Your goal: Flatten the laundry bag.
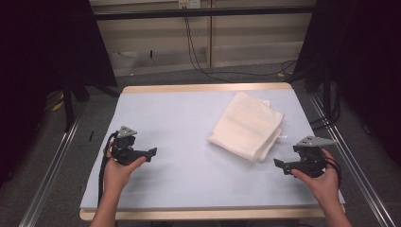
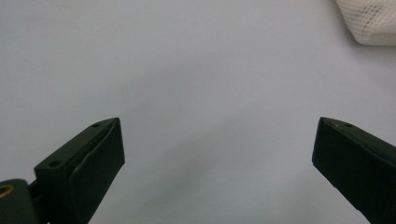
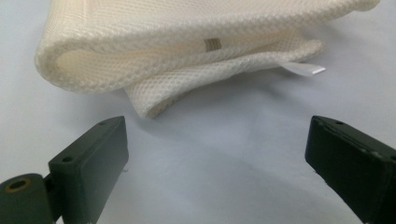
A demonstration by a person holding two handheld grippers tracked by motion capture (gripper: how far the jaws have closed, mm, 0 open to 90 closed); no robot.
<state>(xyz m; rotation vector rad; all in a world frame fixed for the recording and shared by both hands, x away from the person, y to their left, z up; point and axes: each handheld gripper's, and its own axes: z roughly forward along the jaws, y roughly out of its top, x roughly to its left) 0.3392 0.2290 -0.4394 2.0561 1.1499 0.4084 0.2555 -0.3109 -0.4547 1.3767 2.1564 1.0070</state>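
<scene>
Folded white mesh cloth (image 1: 247, 125) lies on the right half of the table (image 1: 179, 189), toward its far side, resting flat on the pale blue-grey cover. In the right gripper view the cloth (image 3: 187, 42) shows a netted weave, doubled over on itself with a rounded fold at one end, and a small white label (image 3: 306, 69) sticks out from between its layers.

The right gripper (image 1: 280, 165) sits low over the near right part of the table, held in the person's right hand (image 1: 321, 182), its tips pointing inward toward the table's middle. Its jaws stand wide apart with nothing between them; the cloth's near edge lies just beyond them, close but apart.

The left gripper (image 1: 152, 152) is held in the left hand (image 1: 118, 170) over the near left part of the table, well apart from the cloth. Its jaws also stand wide and hold nothing, with bare table cover between them. A corner of the cloth (image 2: 371, 21) appears at the top right of the left gripper view. Whether either gripper's underside rests on the cover or hangs just above it is hard to tell from the high view.
</scene>
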